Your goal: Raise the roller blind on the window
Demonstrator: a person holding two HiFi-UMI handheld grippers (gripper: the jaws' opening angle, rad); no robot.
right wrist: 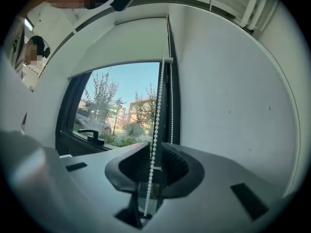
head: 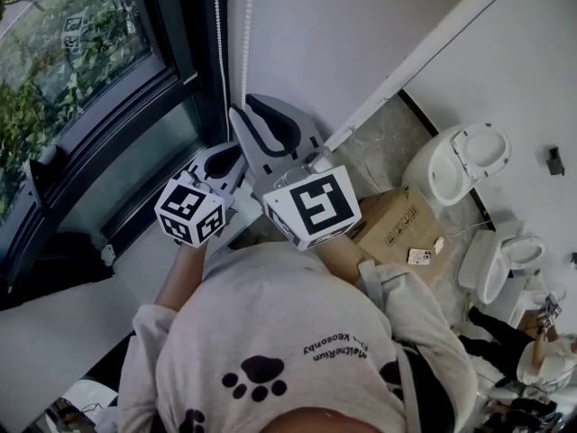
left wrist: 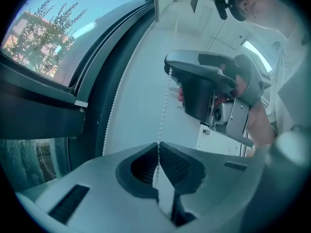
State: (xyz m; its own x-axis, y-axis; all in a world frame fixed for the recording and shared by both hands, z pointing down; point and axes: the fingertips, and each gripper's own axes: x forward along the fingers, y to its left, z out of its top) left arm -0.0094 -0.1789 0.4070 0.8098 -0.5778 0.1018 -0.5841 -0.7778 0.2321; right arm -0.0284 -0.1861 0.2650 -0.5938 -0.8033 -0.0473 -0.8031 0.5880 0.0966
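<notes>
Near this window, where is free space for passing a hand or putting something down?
Free: the white wall right of the white bead chain, and the white ledge under the dark window frame. Crowded: around the chain, with the left gripper shut on it and the open right gripper astride it.

Left tool [head: 227, 161], right tool [head: 257, 115]: grey plastic shells, dark ribbed pads inside jaws. White marker cube [head: 311, 207] with black squares on each. Pale grey long-sleeved sweatshirt [head: 288, 332], lower centre of frame, with dark paw prints [head: 257, 374] and small dark lettering.
</notes>
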